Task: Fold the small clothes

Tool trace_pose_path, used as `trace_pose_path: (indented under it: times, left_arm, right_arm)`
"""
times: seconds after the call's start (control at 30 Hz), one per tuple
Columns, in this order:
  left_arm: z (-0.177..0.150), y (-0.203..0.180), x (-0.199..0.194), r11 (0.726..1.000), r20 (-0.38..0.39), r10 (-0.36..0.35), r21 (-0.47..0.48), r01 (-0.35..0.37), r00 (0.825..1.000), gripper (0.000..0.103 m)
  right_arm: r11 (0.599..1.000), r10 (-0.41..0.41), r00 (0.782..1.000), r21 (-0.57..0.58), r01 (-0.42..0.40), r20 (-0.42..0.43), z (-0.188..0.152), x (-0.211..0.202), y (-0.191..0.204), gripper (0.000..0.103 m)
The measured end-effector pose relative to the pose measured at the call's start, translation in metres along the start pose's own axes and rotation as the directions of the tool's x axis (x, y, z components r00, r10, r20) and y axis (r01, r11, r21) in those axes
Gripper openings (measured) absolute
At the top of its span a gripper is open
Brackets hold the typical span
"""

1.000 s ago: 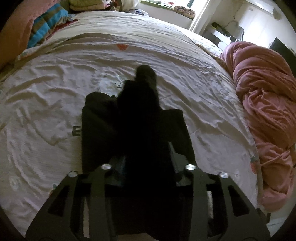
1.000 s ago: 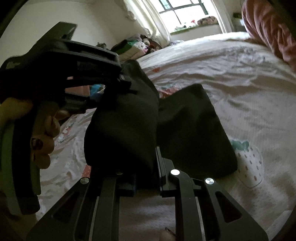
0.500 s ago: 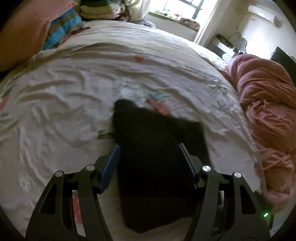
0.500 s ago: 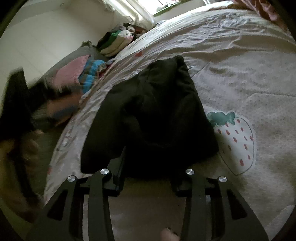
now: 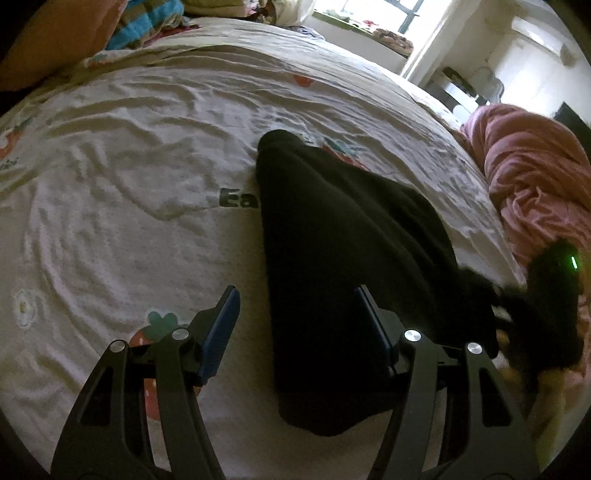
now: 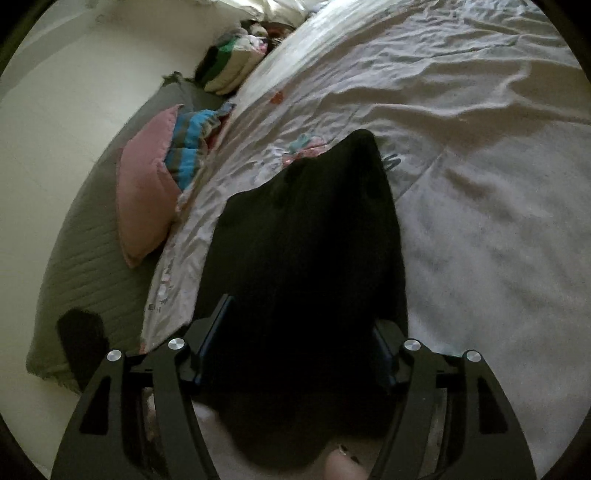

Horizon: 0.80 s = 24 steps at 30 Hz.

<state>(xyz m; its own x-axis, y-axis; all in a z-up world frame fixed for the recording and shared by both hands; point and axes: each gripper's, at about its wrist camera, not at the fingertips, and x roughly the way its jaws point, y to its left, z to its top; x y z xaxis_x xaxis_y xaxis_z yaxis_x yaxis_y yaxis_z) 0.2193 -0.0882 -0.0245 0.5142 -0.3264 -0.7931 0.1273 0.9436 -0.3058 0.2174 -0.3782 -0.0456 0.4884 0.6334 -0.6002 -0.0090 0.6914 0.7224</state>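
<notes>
Item: black garment (image 5: 343, 236), small, dark; lies folded into a compact, roughly tapered slab on the bed sheet (image 5: 129, 155), layers doubled over. Fold appears largely done; edges uneven, so a final tuck or smoothing is probably left.

Left tool (image 5: 295, 325): spread, grasping nothing, garment edge between its fingers.

Right tool (image 6: 295, 339): spread, straddling the garment's near end.

Surroundings: pink blanket (image 5: 535, 177); pink pillow (image 6: 144, 195).

Daylight from a window (image 5: 417, 7) falls across the rumpled white bedsheet (image 5: 147, 122).
</notes>
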Motion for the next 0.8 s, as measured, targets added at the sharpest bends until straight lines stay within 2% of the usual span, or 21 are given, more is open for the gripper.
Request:
trace_pose_path:
  times: [0.07, 0.17, 0.23, 0.33, 0.4, 0.57, 0.7, 0.8]
  left_arm:
    - [-0.002, -0.004, 0.000, 1.000, 0.001, 0.007, 0.023, -0.007, 1.000, 0.056]
    - [-0.002, -0.007, 0.000, 0.999, 0.001, 0.011, 0.037, -0.012, 1.000, 0.056]
    - [-0.001, -0.009, 0.000, 0.999, 0.003, 0.008, 0.040, -0.008, 1.000, 0.056]
    - [-0.002, -0.015, 0.001, 0.998, 0.005, 0.013, 0.069, -0.013, 1.000, 0.056]
    - [-0.003, -0.017, 0.004, 0.996, 0.004, 0.020, 0.087, -0.021, 1.000, 0.058]
    - [-0.006, -0.019, 0.009, 0.995, -0.013, 0.013, 0.095, -0.012, 1.000, 0.061]
    - [-0.008, -0.019, 0.010, 0.995, -0.016, 0.009, 0.098, -0.008, 1.000, 0.064]
    - [-0.010, -0.018, 0.009, 0.995, -0.014, 0.010, 0.095, -0.008, 1.000, 0.064]
  right_arm:
    - [0.999, -0.043, 0.999, -0.028, 0.043, 0.008, 0.008, 0.006, 0.003, 0.055]
    - [0.989, -0.122, 0.992, -0.082, 0.124, 0.028, 0.019, 0.013, 0.009, 0.038]
    - [0.974, -0.161, 0.986, -0.156, 0.167, 0.050, 0.022, 0.017, 0.018, 0.019]
    - [0.937, -0.170, 0.976, -0.284, 0.202, 0.134, 0.023, 0.006, 0.043, 0.011]
    - [0.906, -0.187, 0.962, -0.343, 0.247, 0.198, 0.027, 0.001, 0.050, 0.011]
    - [0.901, -0.271, 0.951, -0.309, 0.305, 0.148, 0.030, 0.020, 0.023, 0.010]
    - [0.916, -0.271, 0.951, -0.263, 0.303, 0.151, 0.025, 0.023, 0.010, 0.011]
    - [0.908, -0.289, 0.943, -0.265, 0.324, 0.163, 0.019, 0.020, 0.014, 0.016]
